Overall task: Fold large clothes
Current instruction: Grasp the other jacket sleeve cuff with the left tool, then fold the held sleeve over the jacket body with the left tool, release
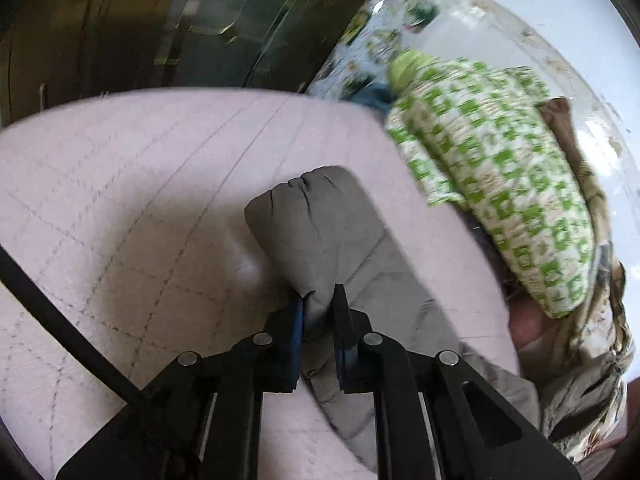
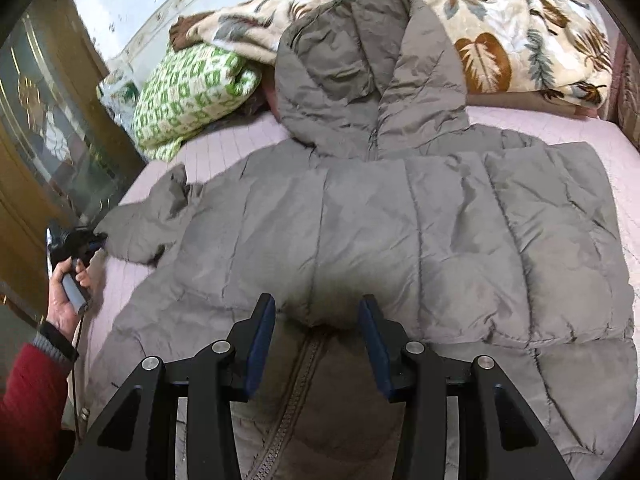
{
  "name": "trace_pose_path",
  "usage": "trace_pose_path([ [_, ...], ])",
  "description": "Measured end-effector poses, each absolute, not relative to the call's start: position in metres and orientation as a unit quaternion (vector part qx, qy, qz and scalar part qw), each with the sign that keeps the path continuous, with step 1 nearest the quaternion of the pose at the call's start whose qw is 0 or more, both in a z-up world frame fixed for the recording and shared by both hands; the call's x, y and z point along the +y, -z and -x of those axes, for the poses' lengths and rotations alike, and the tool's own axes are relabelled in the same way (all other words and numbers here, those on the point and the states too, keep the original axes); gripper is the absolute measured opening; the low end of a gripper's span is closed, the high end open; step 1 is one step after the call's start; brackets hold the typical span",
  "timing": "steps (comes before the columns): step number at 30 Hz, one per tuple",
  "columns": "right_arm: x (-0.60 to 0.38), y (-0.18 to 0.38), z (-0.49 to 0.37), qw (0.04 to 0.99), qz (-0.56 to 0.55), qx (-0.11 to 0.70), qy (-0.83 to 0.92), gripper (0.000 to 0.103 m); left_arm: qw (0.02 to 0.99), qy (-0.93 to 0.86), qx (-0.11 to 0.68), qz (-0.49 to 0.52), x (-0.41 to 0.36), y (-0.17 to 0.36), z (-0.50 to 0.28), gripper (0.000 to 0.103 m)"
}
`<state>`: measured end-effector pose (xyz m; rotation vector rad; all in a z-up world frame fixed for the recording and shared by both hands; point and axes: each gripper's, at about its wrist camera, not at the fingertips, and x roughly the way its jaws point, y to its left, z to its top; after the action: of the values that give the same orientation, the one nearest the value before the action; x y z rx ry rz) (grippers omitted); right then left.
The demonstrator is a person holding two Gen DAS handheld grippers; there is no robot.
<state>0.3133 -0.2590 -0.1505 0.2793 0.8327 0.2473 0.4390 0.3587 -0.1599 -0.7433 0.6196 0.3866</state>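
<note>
Grey puffer jacket (image 2: 400, 240) spread across bed (image 2: 600, 136): soft, bulky, light, slippery. Left gripper (image 1: 318, 300) pinching sleeve cuff (image 1: 304, 216); right gripper (image 2: 316, 320) wide open, holding nothing, over hem. Best grasped at seams.

The jacket (image 2: 400, 232) lies spread across the bed (image 2: 248, 136), hood at its far end reaching the blanket (image 2: 500, 32). Left of the hood sits the pillow (image 2: 188, 96). The jacket's left sleeve (image 1: 320, 240) sits in the left gripper (image 1: 319, 300); the right gripper (image 2: 316, 320) straddles its near hem.
</note>
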Motion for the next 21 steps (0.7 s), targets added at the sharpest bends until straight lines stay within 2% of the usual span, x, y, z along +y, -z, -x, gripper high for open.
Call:
trace_pose_path([
  [6,-0.272,0.137,-0.306,0.908,-0.148,0.378,-0.103,0.047,0.909,-0.104,0.241,0.323,0.305,0.082,-0.428,0.012],
  [12,-0.290,0.126,-0.304,0.915,-0.169,0.356,-0.089,0.047,0.943,0.046,0.209,0.253,0.193,0.008,-0.411,0.012],
  [17,-0.302,0.122,-0.303,0.916,-0.184,0.348,-0.077,0.047,0.939,0.158,0.225,0.208,0.102,-0.006,-0.402,0.012],
  [21,-0.311,0.119,-0.302,0.918,-0.197,0.339,-0.068,0.047,0.922,0.226,0.263,0.170,0.028,0.015,-0.397,0.012],
])
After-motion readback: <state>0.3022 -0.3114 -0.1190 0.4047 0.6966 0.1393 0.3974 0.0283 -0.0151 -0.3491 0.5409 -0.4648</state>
